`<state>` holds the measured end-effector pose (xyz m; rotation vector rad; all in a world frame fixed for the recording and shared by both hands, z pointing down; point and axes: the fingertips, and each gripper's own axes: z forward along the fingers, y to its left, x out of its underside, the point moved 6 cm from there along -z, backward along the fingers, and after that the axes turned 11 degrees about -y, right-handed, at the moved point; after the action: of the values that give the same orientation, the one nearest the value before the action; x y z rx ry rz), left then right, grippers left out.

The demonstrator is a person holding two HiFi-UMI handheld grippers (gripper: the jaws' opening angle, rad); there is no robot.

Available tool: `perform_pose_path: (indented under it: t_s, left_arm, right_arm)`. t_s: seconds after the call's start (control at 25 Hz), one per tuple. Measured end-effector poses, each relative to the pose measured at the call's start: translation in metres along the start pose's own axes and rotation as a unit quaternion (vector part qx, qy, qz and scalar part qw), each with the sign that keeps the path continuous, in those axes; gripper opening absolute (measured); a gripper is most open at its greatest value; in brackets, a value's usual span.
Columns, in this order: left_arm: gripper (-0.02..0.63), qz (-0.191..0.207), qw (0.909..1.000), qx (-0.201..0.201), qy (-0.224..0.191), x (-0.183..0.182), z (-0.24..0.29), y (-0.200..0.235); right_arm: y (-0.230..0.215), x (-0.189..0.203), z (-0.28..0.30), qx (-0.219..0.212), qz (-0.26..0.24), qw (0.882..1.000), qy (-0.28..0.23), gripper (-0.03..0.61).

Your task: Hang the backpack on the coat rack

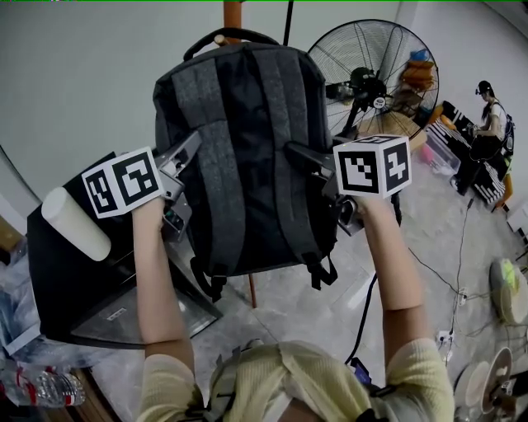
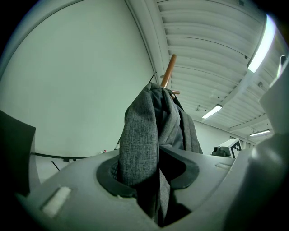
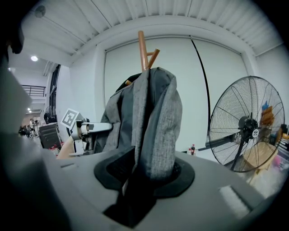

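Observation:
A grey backpack (image 1: 247, 140) is held upright, straps toward me, against the wooden coat rack (image 1: 233, 12). Its black top handle arcs over a wooden peg at the top of the pole. My left gripper (image 1: 188, 152) is shut on the pack's left side, and my right gripper (image 1: 299, 155) is shut on its right side. In the left gripper view a fold of grey fabric (image 2: 144, 135) runs down between the jaws, with the rack pole (image 2: 168, 72) above it. The right gripper view shows the same: fabric (image 3: 153, 122) pinched between the jaws under the forked pole (image 3: 142, 49).
A large standing fan (image 1: 375, 78) is just right of the rack. A black case (image 1: 74, 280) with a white roll (image 1: 74, 222) on it sits at lower left. A person (image 1: 487, 124) works at far right. Cables cross the tiled floor.

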<state>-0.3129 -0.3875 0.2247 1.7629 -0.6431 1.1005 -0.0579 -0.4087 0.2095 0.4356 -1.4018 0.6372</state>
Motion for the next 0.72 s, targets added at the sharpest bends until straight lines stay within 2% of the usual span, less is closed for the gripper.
perform_pose_path:
  t_s: [0.48,0.72]
  left_arm:
    - [0.173,0.022,0.9997,-0.013,-0.006,0.016,0.008,0.008]
    - [0.196,0.041,0.9986,-0.024,-0.022,0.027,0.018,0.023]
  right_arm:
    - [-0.015,0.02,0.008,-0.001,0.01,1.0,-0.013,0.149]
    - [-0.031,0.03,0.024,-0.002,0.005,1.0,-0.018,0.161]
